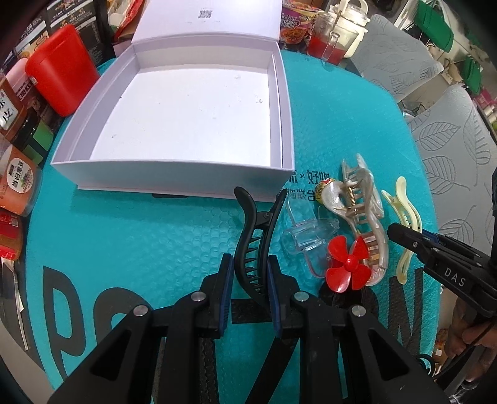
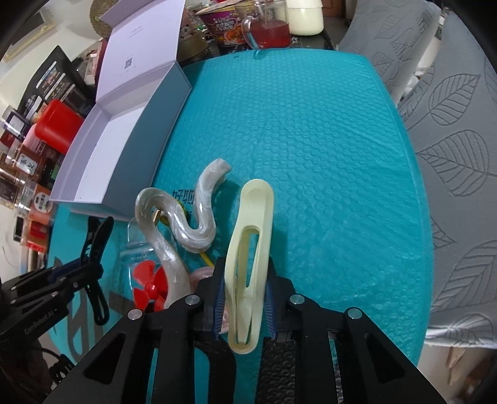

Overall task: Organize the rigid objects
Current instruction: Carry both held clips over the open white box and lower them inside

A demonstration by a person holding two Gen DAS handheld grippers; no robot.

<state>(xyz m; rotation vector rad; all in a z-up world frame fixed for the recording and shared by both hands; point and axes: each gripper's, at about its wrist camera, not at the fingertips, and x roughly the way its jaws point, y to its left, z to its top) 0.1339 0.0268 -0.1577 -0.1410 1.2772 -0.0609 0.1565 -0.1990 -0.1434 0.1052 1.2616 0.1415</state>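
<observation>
My left gripper (image 1: 248, 264) is shut on a black hair clip (image 1: 253, 230) lying on the teal bubble mat (image 1: 139, 236). My right gripper (image 2: 243, 279) is shut on a cream hair clip (image 2: 251, 236), which also shows in the left wrist view (image 1: 403, 211). Between them lie a pearly claw clip (image 1: 357, 205), a red propeller (image 1: 348, 264) and a clear plastic piece (image 1: 307, 236). An open, empty white box (image 1: 192, 115) sits just beyond the black clip, its lid standing up at the back.
A red canister (image 1: 60, 71), jars and packets line the left edge. A noodle cup (image 2: 223, 25), a mug of red drink (image 2: 270, 31) and a white jug stand at the back. Grey leaf-patterned chairs (image 2: 450, 155) are on the right.
</observation>
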